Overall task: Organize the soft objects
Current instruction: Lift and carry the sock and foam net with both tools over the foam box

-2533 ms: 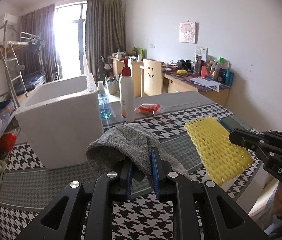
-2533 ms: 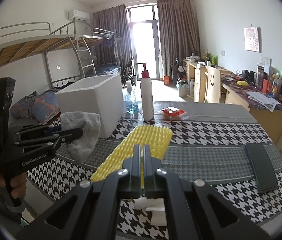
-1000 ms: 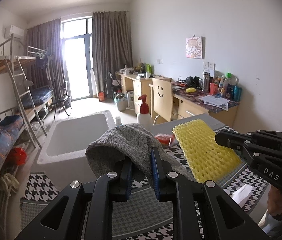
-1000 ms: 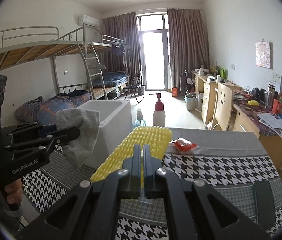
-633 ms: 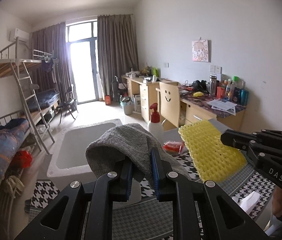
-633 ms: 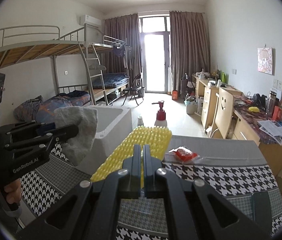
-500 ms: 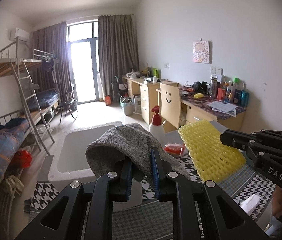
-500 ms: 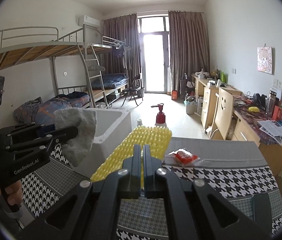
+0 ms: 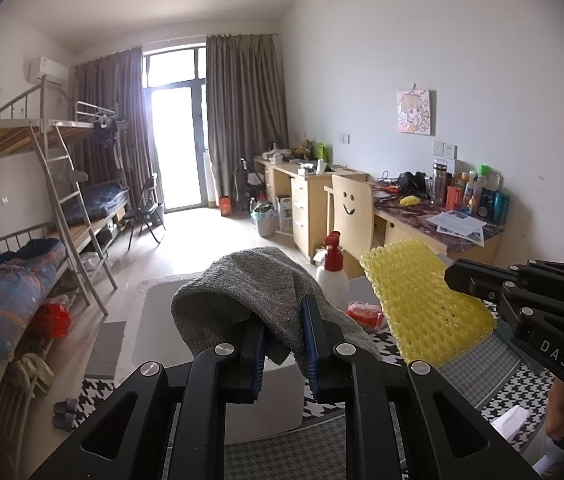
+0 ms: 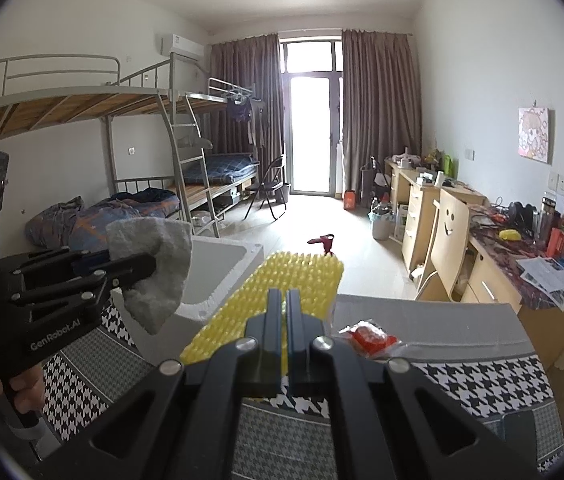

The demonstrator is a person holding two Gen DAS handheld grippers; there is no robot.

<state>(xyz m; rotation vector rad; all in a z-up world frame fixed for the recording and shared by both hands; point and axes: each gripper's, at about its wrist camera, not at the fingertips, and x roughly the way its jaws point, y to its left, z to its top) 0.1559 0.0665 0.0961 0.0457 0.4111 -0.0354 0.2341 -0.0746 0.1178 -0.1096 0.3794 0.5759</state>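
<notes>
My left gripper (image 9: 282,340) is shut on a grey knitted cloth (image 9: 250,284), which drapes over its blue pads above the open white foam box (image 9: 162,328). The right wrist view shows the same cloth (image 10: 154,268) hanging from the left gripper (image 10: 138,268) beside the foam box (image 10: 218,268). My right gripper (image 10: 284,320) is shut on a yellow foam net (image 10: 298,280), held flat and pointing away over the table. The left wrist view has that net (image 9: 422,304) to the right, in the right gripper (image 9: 458,280).
A houndstooth tablecloth (image 10: 482,384) covers the table. On it lie a red packet (image 10: 370,336), a spray bottle with a red top (image 9: 332,268) and white paper (image 9: 514,420). Beyond stand a bunk bed (image 10: 122,140), desks and a smiley-face chair (image 10: 450,240).
Both grippers have risen with their loads, so the table and foam box sit lower in both views. The box's open top now shows more. Neither grip has changed.
</notes>
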